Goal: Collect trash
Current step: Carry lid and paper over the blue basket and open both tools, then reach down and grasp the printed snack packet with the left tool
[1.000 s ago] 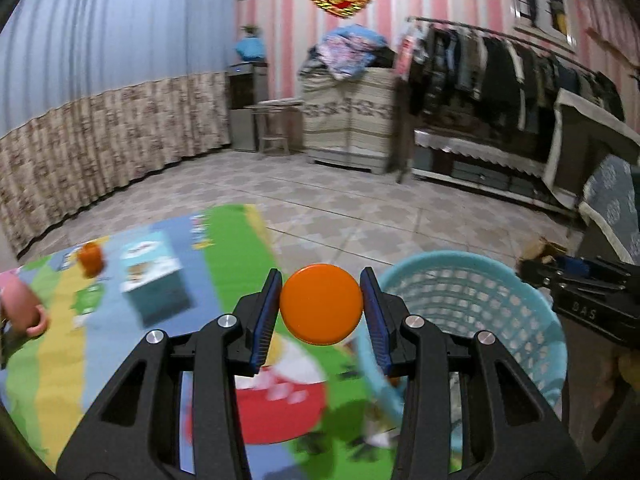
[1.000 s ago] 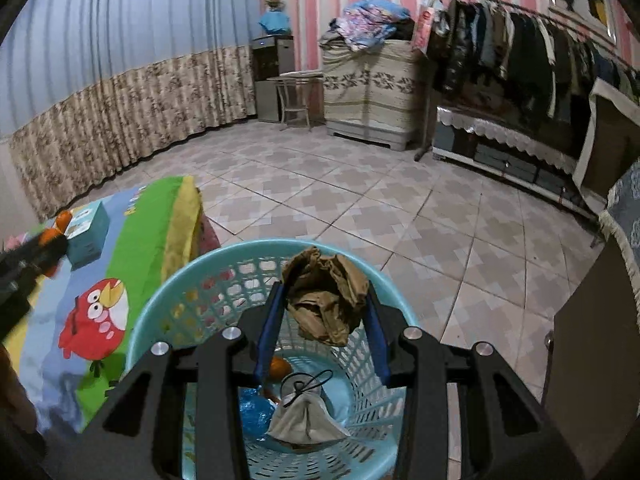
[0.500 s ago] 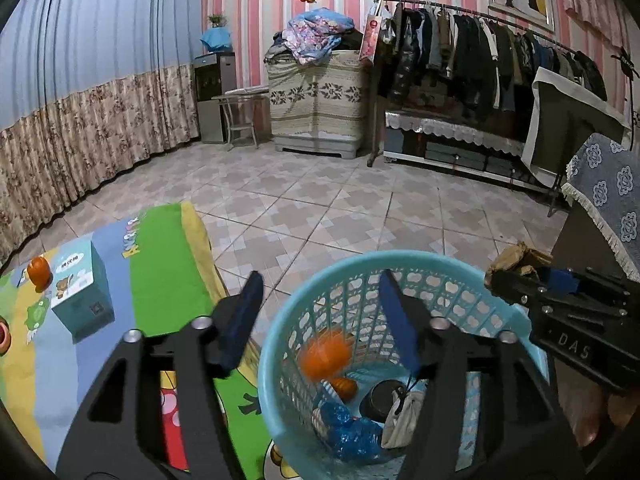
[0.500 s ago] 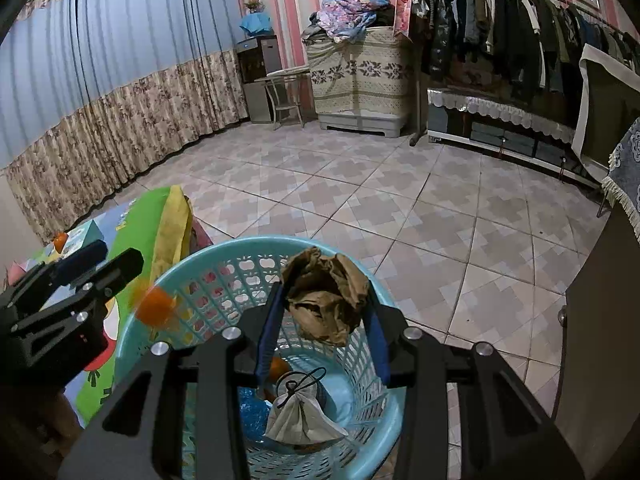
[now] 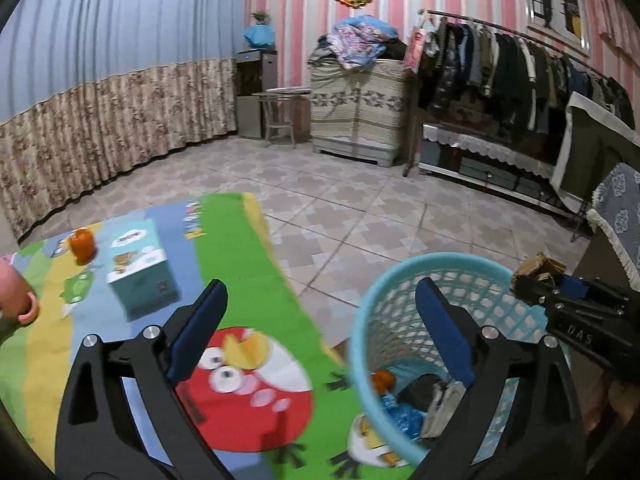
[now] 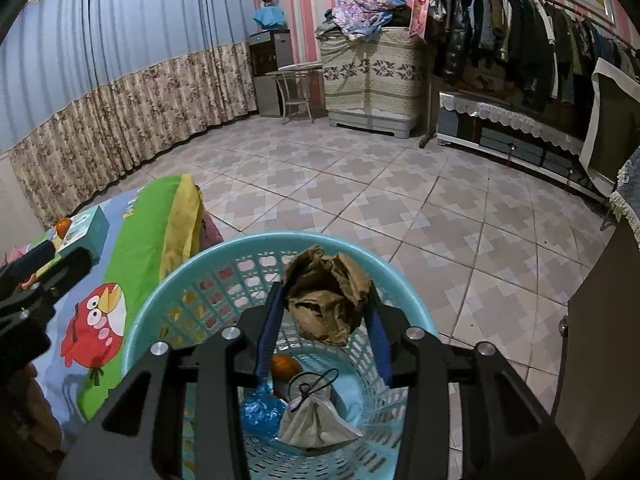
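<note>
My right fingers (image 6: 326, 312) clench a crumpled brown paper wad (image 6: 326, 294) over the blue basket (image 6: 160, 308); it looks light, soft, crushable, so its middle suits gripping. My left fingers (image 5: 320, 332) hang released above the mat's (image 5: 240, 272) edge

A crumpled brown paper wad (image 6: 326, 300) hangs above the open light-blue plastic basket (image 6: 168, 300). Inside lie an orange ball (image 6: 285, 365), a crinkled blue wrapper (image 6: 260, 410) and what looks like a grey face mask (image 6: 316, 420).
</note>
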A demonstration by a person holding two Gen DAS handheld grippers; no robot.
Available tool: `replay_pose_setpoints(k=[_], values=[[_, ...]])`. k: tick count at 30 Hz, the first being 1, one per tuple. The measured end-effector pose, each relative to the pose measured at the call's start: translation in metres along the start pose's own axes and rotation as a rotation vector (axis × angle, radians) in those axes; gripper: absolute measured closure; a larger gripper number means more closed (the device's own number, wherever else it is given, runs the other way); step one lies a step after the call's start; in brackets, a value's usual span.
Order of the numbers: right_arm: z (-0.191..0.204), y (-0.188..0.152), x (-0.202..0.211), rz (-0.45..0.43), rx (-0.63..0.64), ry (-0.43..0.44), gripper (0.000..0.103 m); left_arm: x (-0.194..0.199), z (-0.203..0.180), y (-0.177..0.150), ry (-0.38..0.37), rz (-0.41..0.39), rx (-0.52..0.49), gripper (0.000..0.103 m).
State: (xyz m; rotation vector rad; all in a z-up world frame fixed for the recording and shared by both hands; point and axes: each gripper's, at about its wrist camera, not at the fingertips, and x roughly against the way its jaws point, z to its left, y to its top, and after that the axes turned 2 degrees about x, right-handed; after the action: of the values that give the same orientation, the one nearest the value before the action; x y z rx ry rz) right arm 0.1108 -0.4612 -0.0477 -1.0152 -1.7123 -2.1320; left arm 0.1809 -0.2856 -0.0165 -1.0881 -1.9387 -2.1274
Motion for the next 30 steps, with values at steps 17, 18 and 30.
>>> replay_pose_setpoints(k=[17, 18, 30], values=[[0.026, -0.001, 0.0, -0.016, -0.015, 0.007, 0.013, 0.051, 0.121, -0.018, 0.257, -0.031, 0.034, 0.007], [0.029, 0.0, 0.0, -0.018, -0.01, 0.01, 0.013, 0.055, 0.129, -0.019, 0.272, -0.033, 0.041, 0.007], [0.105, -0.002, 0.003, -0.032, 0.067, 0.052, 0.012, 0.085, 0.257, -0.034, 0.505, -0.027, 0.119, 0.006]])
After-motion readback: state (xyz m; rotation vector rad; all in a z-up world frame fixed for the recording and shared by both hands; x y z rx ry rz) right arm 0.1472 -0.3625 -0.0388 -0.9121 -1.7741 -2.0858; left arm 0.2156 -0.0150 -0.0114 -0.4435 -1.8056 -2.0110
